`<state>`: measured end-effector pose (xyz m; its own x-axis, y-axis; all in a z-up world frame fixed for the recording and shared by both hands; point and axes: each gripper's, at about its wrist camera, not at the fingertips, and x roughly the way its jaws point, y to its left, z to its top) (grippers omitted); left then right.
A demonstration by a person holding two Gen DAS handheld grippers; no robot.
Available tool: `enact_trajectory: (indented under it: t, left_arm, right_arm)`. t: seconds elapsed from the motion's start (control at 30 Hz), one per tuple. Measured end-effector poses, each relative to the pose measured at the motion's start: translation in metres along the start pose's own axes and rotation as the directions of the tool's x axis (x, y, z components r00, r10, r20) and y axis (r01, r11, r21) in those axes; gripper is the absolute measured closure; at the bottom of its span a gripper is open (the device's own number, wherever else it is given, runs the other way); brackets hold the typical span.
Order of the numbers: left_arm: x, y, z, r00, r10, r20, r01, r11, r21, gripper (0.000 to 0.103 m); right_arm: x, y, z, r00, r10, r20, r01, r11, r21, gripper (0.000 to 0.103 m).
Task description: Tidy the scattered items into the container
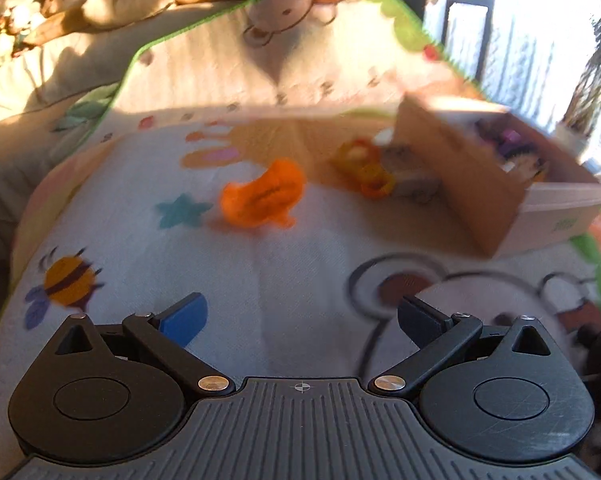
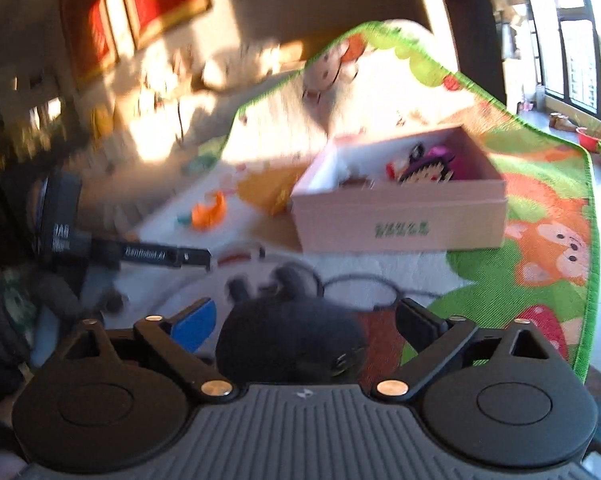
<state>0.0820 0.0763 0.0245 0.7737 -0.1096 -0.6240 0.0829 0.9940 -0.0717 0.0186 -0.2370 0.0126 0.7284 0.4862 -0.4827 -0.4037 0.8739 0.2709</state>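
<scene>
A large play mat (image 1: 300, 248) printed with bears, a bee and a star is being shown across most of both views, edged in green. In the left wrist view, a cardboard box (image 1: 480, 184) is being seen at the right of the frame, resting on the mat with toys inside it. In the right wrist view the same box (image 2: 400, 220) is being shown right of centre.

A dark rounded object (image 2: 288, 344), blurred, is being framed between the spread jaws of the right gripper (image 2: 304, 320); whether the pads are touching it cannot be told. The left gripper (image 1: 300, 320) is being held with jaws spread wide and nothing between them.

An orange toy (image 1: 264, 196) is lying on the mat at centre frame, well apart from the box. A smaller yellow-orange toy (image 1: 364, 168) is lying just beside the box's near wall.
</scene>
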Motion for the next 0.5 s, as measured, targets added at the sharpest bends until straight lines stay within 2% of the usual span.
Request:
enact_trajectory:
  t: [0.13, 0.2, 0.23, 0.27, 0.3, 0.33, 0.43, 0.5]
  left_arm:
    - [0.007, -0.02, 0.025, 0.994, -0.071, 0.088, 0.064, 0.994, 0.089, 0.0]
    - [0.021, -0.026, 0.035, 0.992, -0.091, 0.092, 0.083, 0.993, 0.084, 0.0]
    - [0.029, -0.028, 0.039, 0.991, -0.103, 0.088, 0.096, 0.992, 0.078, 0.004]
    - [0.036, -0.03, 0.043, 0.991, -0.109, 0.082, 0.103, 0.991, 0.08, 0.025]
    - [0.044, -0.033, 0.047, 0.992, -0.103, 0.071, 0.096, 0.991, 0.091, 0.039]
    - [0.052, -0.035, 0.051, 0.994, -0.089, 0.06, 0.082, 0.991, 0.104, 0.047]
    - [0.071, -0.037, 0.059, 0.997, -0.052, 0.052, 0.044, 0.99, 0.137, 0.032]
    - [0.083, -0.039, 0.062, 0.999, -0.009, 0.043, 0.001, 0.985, 0.174, 0.028]
  right_arm:
    - [-0.001, -0.017, 0.004, 0.996, -0.046, 0.071, 0.04, 0.996, 0.076, 0.005]
    - [0.004, -0.025, 0.006, 0.993, -0.082, 0.082, 0.073, 0.992, 0.105, 0.005]
    - [0.006, -0.029, 0.006, 0.992, -0.094, 0.089, 0.083, 0.989, 0.12, 0.005]
    - [0.008, -0.034, 0.007, 0.99, -0.107, 0.095, 0.094, 0.986, 0.137, 0.005]
    - [0.009, -0.039, 0.007, 0.988, -0.117, 0.1, 0.101, 0.983, 0.153, 0.005]
    - [0.011, -0.044, 0.008, 0.987, -0.125, 0.105, 0.106, 0.98, 0.17, 0.005]
    - [0.017, -0.056, 0.007, 0.985, -0.139, 0.1, 0.114, 0.969, 0.217, 0.005]
    - [0.022, -0.063, 0.004, 0.986, -0.143, 0.082, 0.119, 0.963, 0.241, 0.005]
